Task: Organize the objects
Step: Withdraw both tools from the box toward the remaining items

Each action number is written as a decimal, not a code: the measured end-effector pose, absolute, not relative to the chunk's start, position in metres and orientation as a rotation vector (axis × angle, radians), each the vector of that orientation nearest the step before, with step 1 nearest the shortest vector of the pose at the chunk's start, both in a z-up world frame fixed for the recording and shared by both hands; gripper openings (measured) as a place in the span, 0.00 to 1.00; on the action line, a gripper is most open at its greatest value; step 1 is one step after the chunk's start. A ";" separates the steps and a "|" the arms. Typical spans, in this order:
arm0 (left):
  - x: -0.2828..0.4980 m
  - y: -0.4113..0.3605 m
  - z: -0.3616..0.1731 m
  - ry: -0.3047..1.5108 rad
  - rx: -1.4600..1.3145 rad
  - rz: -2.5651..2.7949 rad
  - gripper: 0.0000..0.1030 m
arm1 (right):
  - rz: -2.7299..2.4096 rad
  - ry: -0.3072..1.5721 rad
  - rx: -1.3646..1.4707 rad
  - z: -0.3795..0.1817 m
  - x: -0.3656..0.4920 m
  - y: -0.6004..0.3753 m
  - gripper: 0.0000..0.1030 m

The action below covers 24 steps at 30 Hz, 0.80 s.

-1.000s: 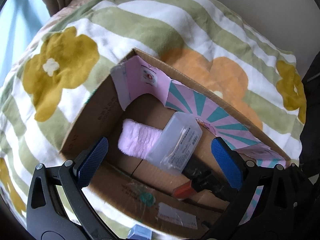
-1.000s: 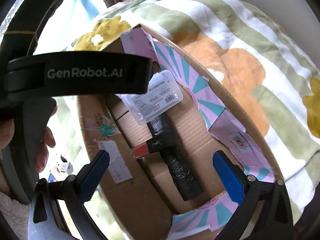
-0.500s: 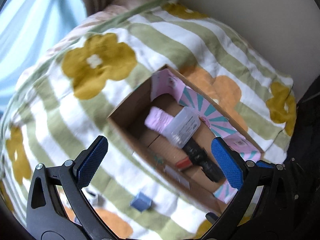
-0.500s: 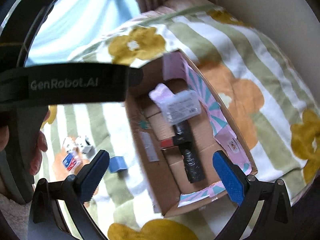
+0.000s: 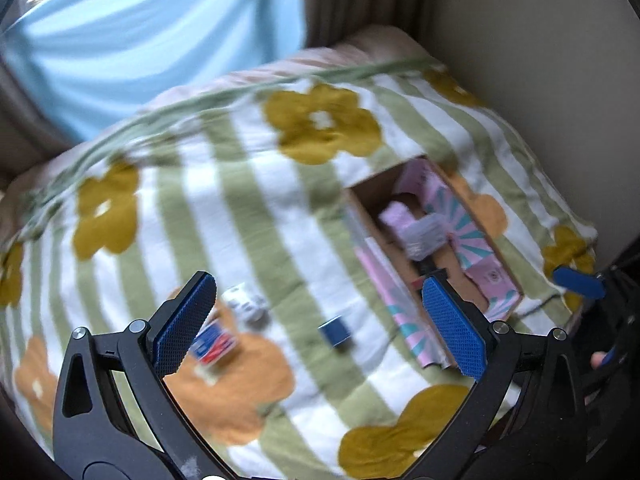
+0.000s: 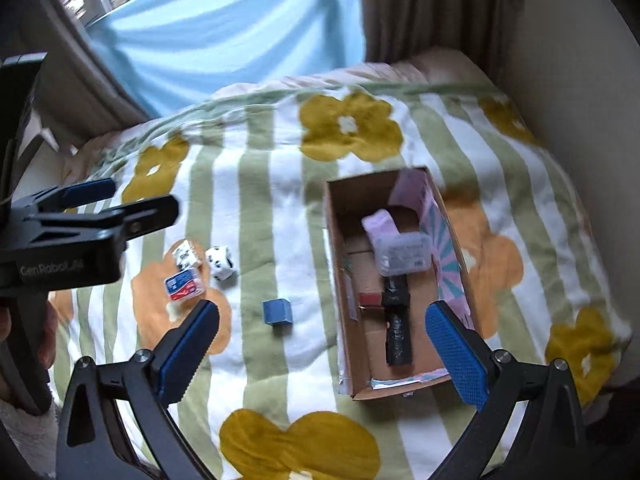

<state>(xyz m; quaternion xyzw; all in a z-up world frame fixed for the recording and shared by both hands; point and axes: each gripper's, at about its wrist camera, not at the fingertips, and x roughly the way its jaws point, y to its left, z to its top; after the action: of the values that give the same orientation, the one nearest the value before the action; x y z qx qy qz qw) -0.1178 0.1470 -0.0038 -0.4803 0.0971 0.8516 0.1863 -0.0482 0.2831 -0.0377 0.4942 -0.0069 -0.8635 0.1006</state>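
Note:
An open cardboard box [image 6: 352,204] lies on a flowered blanket [image 6: 256,168]. It holds a pink fluffy item [image 6: 380,222], a clear plastic case [image 6: 402,256] and a black tool with a red part [image 6: 396,320]. Left of the box, a small blue cube [image 6: 277,312], a white die [image 6: 220,262], a patterned block [image 6: 186,254] and a red-and-blue card pack [image 6: 183,286] rest on the blanket. My right gripper [image 6: 322,354] hangs open and empty, high above the cube and box. My left gripper [image 5: 320,324] is also open and empty, above the blue cube [image 5: 335,331], with the box [image 5: 372,192] to its right.
A beige wall [image 6: 580,80] runs along the blanket's right side. Brown curtains [image 6: 420,8] and a blue curtain [image 6: 224,32] hang behind the blanket. The left gripper [image 6: 144,196] and a hand [image 6: 8,328] fill the right wrist view's left edge.
Both grippers have pulled up and back from the box, staying open. The box now looks small, and the loose items on the blanket have come into view.

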 end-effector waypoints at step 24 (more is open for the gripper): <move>-0.032 -0.027 -0.018 -0.175 -1.536 2.654 1.00 | -2.387 0.171 1.306 -0.027 -0.036 0.195 1.00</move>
<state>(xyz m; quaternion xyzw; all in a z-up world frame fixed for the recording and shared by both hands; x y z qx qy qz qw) -0.0316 -0.0273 -0.0181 -0.4998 -0.0568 0.8636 0.0350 -0.0363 0.1947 -0.0269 0.4689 0.0615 -0.8567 0.2062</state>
